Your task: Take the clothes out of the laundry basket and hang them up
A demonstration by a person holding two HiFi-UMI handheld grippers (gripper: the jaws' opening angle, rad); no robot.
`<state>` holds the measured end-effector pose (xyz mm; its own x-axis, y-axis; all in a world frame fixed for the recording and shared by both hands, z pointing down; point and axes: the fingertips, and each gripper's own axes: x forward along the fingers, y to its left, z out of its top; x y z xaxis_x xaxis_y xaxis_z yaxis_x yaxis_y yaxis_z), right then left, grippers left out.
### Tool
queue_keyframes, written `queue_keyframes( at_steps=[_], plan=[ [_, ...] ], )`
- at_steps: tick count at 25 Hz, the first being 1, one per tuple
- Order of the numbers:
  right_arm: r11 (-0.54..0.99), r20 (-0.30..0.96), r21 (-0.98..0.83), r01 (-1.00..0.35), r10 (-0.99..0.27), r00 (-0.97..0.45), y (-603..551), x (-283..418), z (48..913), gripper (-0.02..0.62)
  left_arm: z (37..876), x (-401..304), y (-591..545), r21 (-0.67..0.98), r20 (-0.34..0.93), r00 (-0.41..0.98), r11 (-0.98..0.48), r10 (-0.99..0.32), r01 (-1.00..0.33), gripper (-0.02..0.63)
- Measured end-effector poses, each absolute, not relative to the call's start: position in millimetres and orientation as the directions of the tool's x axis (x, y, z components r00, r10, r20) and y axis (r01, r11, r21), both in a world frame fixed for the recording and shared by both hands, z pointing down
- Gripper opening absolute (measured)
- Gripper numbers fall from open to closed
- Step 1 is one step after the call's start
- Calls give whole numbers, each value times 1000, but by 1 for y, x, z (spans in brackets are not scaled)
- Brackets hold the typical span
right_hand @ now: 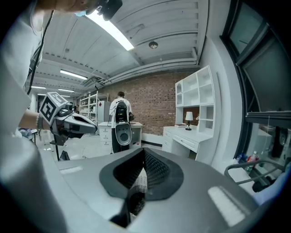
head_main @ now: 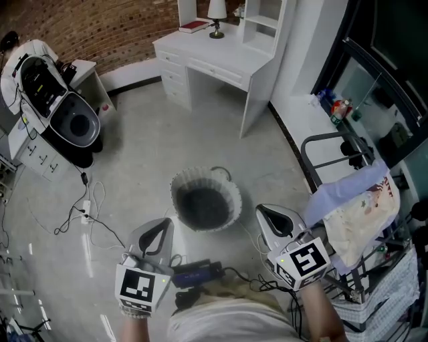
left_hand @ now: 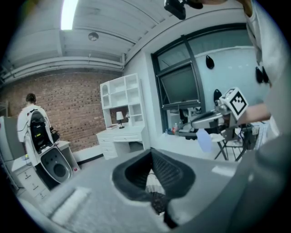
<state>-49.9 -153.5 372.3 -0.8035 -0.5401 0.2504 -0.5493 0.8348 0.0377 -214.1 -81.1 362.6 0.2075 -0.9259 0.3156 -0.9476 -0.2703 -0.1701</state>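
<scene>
The left gripper (head_main: 159,227) and right gripper (head_main: 270,215) are both clenched on nothing, flanking the near side of the white laundry basket (head_main: 231,194) on the floor. Clothes (head_main: 358,217) drape over the drying rack (head_main: 319,141) beside the right gripper.

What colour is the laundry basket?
The basket has a whitish-grey rim and a dark grey inside. It shows best in the head view.

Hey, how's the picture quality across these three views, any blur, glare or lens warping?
Head view: evenly lit, the laundry basket sharp, edges slightly bent. Left gripper view: strong fisheye with black corners, the ceiling light blown out, the whole frame a little soft. Right gripper view: same fisheye, the window frame bowed, the brick wall crisp.
</scene>
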Motion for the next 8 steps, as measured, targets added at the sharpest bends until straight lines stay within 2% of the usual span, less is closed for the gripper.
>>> queue_keyframes(
  at_steps=[8],
  plan=[
    [837, 247, 40, -546, -538, -806, -153, -58, 374, 5, 359, -218, -87, -152, 305, 204, -259, -930, -954, -8]
  ],
)
